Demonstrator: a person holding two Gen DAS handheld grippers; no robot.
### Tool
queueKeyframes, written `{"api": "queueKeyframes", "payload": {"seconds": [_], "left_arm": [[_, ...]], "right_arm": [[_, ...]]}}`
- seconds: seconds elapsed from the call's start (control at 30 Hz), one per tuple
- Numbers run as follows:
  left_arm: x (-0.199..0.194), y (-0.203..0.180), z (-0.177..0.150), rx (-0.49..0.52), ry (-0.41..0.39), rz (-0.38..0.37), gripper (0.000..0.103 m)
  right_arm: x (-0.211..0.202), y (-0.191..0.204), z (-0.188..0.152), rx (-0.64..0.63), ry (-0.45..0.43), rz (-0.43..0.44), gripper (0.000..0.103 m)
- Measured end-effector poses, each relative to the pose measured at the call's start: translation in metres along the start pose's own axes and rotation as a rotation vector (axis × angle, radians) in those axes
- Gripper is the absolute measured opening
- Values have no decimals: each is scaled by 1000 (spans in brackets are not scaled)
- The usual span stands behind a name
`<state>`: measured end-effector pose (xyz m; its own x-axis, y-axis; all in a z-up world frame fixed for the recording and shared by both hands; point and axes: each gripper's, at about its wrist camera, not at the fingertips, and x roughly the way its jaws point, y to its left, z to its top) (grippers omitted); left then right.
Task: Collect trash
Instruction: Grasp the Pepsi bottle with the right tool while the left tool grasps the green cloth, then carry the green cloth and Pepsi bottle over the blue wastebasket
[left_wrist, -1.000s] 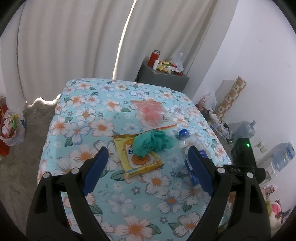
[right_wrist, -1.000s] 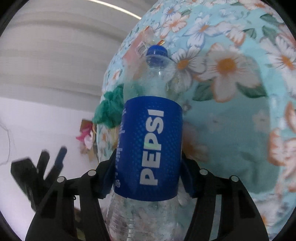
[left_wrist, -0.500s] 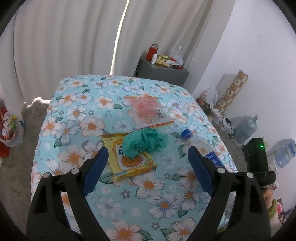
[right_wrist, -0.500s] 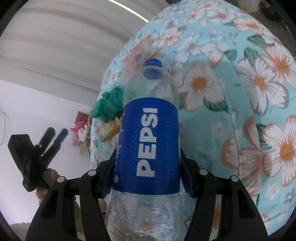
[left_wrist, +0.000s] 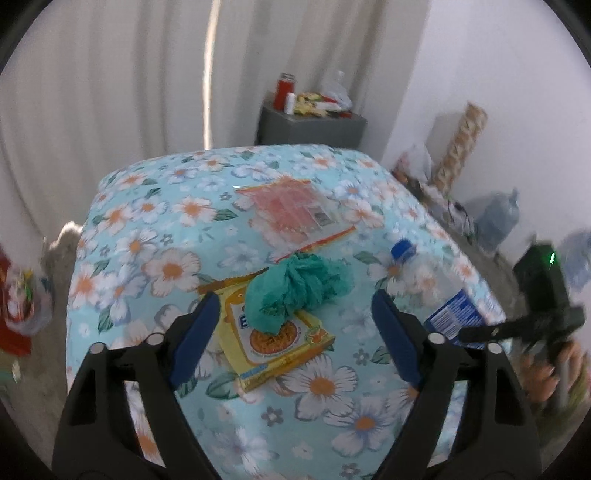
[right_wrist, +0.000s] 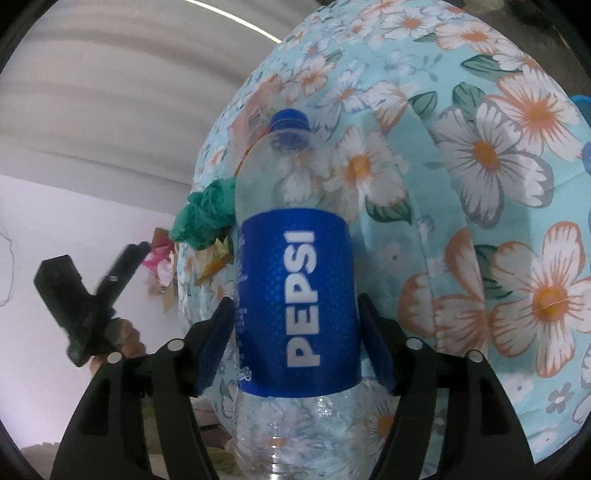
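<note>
My right gripper (right_wrist: 295, 332) is shut on an empty Pepsi bottle (right_wrist: 295, 288) with a blue label and cap, held at the bed's right edge; the bottle also shows in the left wrist view (left_wrist: 436, 295). My left gripper (left_wrist: 291, 332) is open and empty above the floral bedspread (left_wrist: 155, 221). Ahead of its fingers lie a crumpled green bag (left_wrist: 295, 288) on a yellow wrapper (left_wrist: 280, 343), and farther back a pink plastic packet (left_wrist: 295, 210). The green bag also shows in the right wrist view (right_wrist: 207, 214).
A grey side table (left_wrist: 310, 125) with a red jar and clutter stands behind the bed by the curtains. Bags, a patterned box and a water jug (left_wrist: 495, 218) line the right wall. A red bag (left_wrist: 18, 302) sits on the floor at left.
My left gripper has dropped closer to the green bag and wrapper. My right gripper has kept hold of the Pepsi bottle and shifted it slightly beside the bed edge.
</note>
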<state>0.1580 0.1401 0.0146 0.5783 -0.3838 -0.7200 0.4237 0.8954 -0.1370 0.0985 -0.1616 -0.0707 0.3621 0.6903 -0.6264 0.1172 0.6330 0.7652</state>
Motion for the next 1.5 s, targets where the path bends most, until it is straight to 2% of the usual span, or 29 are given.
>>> {"api": "queueKeyframes", "payload": {"seconds": [0.07, 0.2, 0.3, 0.33, 0.43, 0.47, 0.57, 0.63, 0.67, 0.87, 0.93, 1.03, 1.13, 1.2, 1.3, 1.4, 1.5], "left_arm": [[13, -5, 0, 55, 32, 29, 73], [49, -20, 1, 236, 95, 127, 73], [73, -22, 4, 317, 155, 149, 73], [78, -21, 5, 329, 173, 158, 73], [97, -17, 3, 378, 230, 177, 58], [99, -15, 4, 376, 235, 178, 56], [99, -11, 6, 364, 232, 152, 49], [95, -11, 8, 381, 220, 161, 44], [93, -11, 9, 383, 212, 162, 41], [51, -19, 24, 316, 119, 115, 36], [31, -24, 29, 252, 99, 47, 36], [5, -37, 24, 138, 104, -111, 36], [5, -49, 5, 35, 174, -241, 37], [13, -58, -13, -11, 222, -286, 38], [30, -72, -42, -26, 279, -267, 40], [49, -79, -63, -41, 334, -215, 41], [52, -81, -66, -50, 325, -203, 44]], "right_arm": [[-6, -2, 0, 5, -5, -1, 66], [-11, -3, 2, 15, -21, -3, 66], [-14, -3, 3, 13, -33, 0, 66], [-14, -2, 3, 11, -32, 4, 66], [-9, 3, 5, -6, -17, 2, 66], [-6, 5, 5, -11, -12, -4, 66], [3, 11, 5, -38, 14, -29, 66], [9, 13, 3, -54, 21, -57, 59], [11, 14, 3, -53, 21, -60, 59], [-1, 9, -4, -43, -15, -22, 57], [-10, 8, -7, -42, -32, -22, 57], [-29, 5, -13, -43, -63, -31, 57], [-44, -1, -20, -30, -85, -50, 57], [-49, -6, -22, -11, -97, -68, 57], [-54, -17, -26, 29, -104, -76, 57], [-54, -21, -30, 38, -102, -90, 58], [-56, -23, -31, 38, -97, -94, 58]]}}
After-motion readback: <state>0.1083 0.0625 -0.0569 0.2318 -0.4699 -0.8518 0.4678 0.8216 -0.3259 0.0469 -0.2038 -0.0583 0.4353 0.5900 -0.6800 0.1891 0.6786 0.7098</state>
